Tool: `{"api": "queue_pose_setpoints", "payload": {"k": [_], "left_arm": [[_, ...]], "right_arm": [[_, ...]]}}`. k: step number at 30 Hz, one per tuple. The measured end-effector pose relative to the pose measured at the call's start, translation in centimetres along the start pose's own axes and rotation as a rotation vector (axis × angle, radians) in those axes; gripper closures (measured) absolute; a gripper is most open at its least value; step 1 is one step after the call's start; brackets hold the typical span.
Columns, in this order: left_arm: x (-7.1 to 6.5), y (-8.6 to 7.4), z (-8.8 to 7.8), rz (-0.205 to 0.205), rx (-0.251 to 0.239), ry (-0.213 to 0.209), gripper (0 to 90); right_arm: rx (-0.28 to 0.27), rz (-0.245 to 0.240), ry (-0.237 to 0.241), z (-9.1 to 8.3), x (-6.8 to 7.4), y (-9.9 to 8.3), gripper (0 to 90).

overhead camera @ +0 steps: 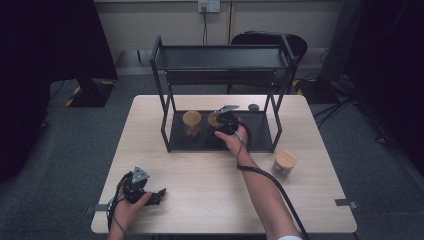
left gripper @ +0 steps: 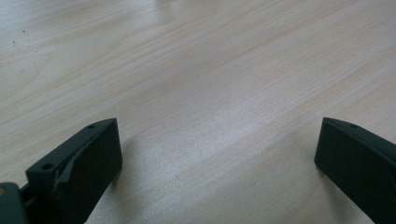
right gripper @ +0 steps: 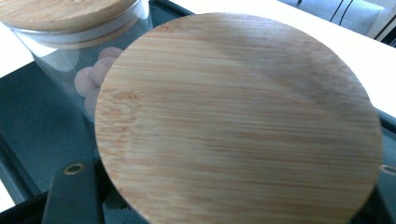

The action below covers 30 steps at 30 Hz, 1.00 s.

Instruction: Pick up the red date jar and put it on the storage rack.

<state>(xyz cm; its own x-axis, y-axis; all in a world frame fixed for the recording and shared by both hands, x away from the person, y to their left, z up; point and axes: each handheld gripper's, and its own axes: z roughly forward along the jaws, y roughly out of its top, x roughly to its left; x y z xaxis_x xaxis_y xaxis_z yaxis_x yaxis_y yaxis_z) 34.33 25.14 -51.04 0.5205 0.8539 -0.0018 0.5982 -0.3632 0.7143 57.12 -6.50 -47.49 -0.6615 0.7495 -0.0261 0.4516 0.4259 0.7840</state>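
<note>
Bamboo lid facing up, the held jar [right gripper: 238, 121] sits between the closed jaws of the right hand-held gripper [overhead camera: 223, 121], over the black rack's [overhead camera: 170, 135] bottom shelf at the far middle of the worktop [overhead camera: 200, 175]. A 2nd jar [overhead camera: 191, 123], holding round brownish pieces, stands just left of it on the same shelf. A 3rd jar [overhead camera: 284, 163] stands on the worktop to the right, outside the rack. The left hand-held gripper [overhead camera: 159, 195] rests at the near left edge, jaws wide apart and holding nothing.
</note>
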Motion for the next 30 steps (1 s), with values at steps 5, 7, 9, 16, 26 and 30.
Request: {"api": "queue_pose_setpoints", "payload": {"k": [5,7,9,16,26,30], "left_arm": [[0.00,0.00,0.00,0.000,0.000,0.000,0.4],[0.00,0.00,0.00,0.000,0.000,0.000,0.3],[0.00,0.00,0.00,0.000,0.000,0.000,0.4],[0.00,0.00,0.00,0.000,0.000,0.000,0.3],[0.00,0.00,0.00,0.000,0.000,0.000,0.4],[0.00,0.00,0.00,0.000,0.000,0.000,0.3]], "right_arm": [[-0.001,0.003,-0.004,0.12,-0.08,0.09,25.5],[-0.003,0.005,-0.005,0.19,-0.09,0.11,25.6],[-0.006,0.005,-0.006,0.23,-0.10,0.12,25.6],[-0.005,0.009,-0.008,0.31,-0.09,0.18,25.5],[0.002,0.013,-0.016,0.36,-0.03,0.32,25.5],[0.007,0.013,-0.020,0.37,0.01,0.38,25.2]]}}
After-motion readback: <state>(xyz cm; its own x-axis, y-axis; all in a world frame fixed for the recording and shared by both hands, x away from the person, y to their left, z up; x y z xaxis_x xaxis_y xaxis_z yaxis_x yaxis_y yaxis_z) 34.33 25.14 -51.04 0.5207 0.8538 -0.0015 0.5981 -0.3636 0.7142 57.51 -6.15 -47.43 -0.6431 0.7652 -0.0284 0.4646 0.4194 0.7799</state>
